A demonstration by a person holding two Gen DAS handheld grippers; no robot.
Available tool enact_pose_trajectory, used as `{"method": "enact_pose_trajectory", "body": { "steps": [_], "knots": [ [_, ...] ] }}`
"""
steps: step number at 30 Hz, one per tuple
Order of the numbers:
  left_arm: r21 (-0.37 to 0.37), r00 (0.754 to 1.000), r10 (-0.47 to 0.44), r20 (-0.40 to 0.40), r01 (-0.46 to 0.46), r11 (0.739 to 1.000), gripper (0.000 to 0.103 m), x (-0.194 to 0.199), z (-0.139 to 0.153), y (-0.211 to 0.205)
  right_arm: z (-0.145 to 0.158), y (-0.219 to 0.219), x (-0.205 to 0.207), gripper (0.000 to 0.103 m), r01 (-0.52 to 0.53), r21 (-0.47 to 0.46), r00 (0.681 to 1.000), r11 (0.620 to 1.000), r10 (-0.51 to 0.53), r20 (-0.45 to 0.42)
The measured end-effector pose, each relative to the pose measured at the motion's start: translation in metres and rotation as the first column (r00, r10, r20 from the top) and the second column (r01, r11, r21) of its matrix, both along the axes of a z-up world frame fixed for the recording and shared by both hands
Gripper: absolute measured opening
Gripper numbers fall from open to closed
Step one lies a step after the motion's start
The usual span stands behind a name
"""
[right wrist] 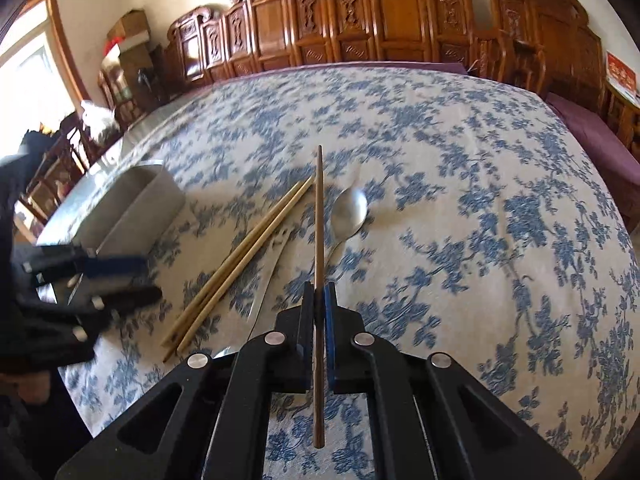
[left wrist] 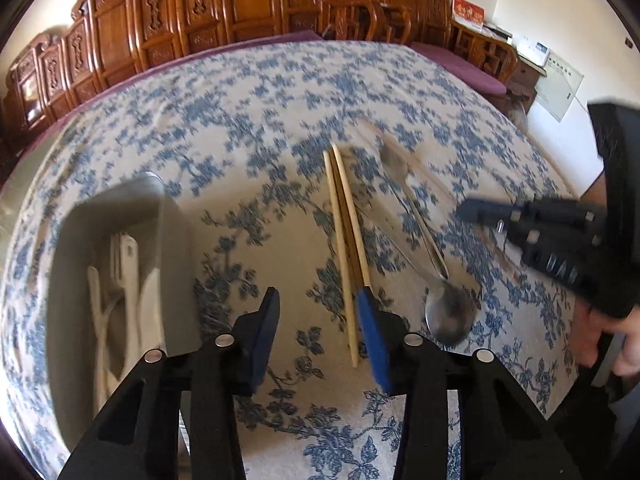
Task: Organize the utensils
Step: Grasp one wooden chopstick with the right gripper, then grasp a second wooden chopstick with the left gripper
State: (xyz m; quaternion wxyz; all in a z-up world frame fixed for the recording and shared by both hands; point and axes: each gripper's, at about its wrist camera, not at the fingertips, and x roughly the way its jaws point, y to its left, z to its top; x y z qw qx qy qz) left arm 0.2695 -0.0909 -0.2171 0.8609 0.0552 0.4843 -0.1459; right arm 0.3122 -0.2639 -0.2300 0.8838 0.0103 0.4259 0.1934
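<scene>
Right gripper (right wrist: 319,300) is clamped on a dark chopstick (right wrist: 319,216) running straight ahead along its fingers, the grey tray (right wrist: 132,208) (white utensils inside) off to its left, nearer the wide-open, empty left gripper (left wrist: 316,320) above the tabletop (right wrist: 480,200).

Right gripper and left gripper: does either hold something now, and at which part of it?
The right gripper is shut on a dark brown chopstick, gripping it near the middle of its length. The left gripper is open and holds nothing.
</scene>
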Motion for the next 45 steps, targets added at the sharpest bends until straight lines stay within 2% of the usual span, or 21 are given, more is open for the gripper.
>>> {"method": "enact_pose_trajectory", "body": {
  "steps": [15,24,30,32,34,40,45],
  "knots": [
    [0.035,0.998,-0.007,-0.066,0.010,0.999,0.029,0.009,-0.025,-0.011,0.003,-0.001,0.003,0.006,0.012,0.008,1.000,1.000,-0.012,0.009],
    [0.067,0.999,0.002,-0.053,0.001,0.998,0.028,0.031,-0.026,-0.020,0.002,0.000,0.004,0.006,0.020,-0.004,1.000,1.000,-0.020,0.007],
    [0.083,0.999,-0.009,-0.040,0.012,0.996,0.020,0.045,-0.026,-0.028,0.003,-0.003,0.006,0.006,0.029,0.002,1.000,1.000,-0.029,0.007],
    [0.082,0.999,-0.010,-0.037,0.013,0.997,0.015,0.048,-0.026,-0.029,0.003,-0.003,0.006,0.006,0.029,0.004,1.000,1.000,-0.029,0.008],
    [0.072,0.999,-0.009,-0.038,0.012,0.997,0.005,0.051,-0.026,-0.030,0.003,-0.003,0.006,0.006,0.028,0.003,1.000,1.000,-0.028,0.008],
    [0.055,0.999,0.000,-0.051,0.003,0.998,0.004,0.050,-0.025,-0.024,0.007,-0.001,0.006,0.006,0.019,0.009,1.000,1.000,-0.019,0.016],
    [0.025,0.999,0.012,-0.039,-0.011,1.000,0.004,0.034,-0.014,-0.010,0.008,0.004,0.005,0.006,0.007,0.009,1.000,1.000,-0.007,0.019]
  ]
}}
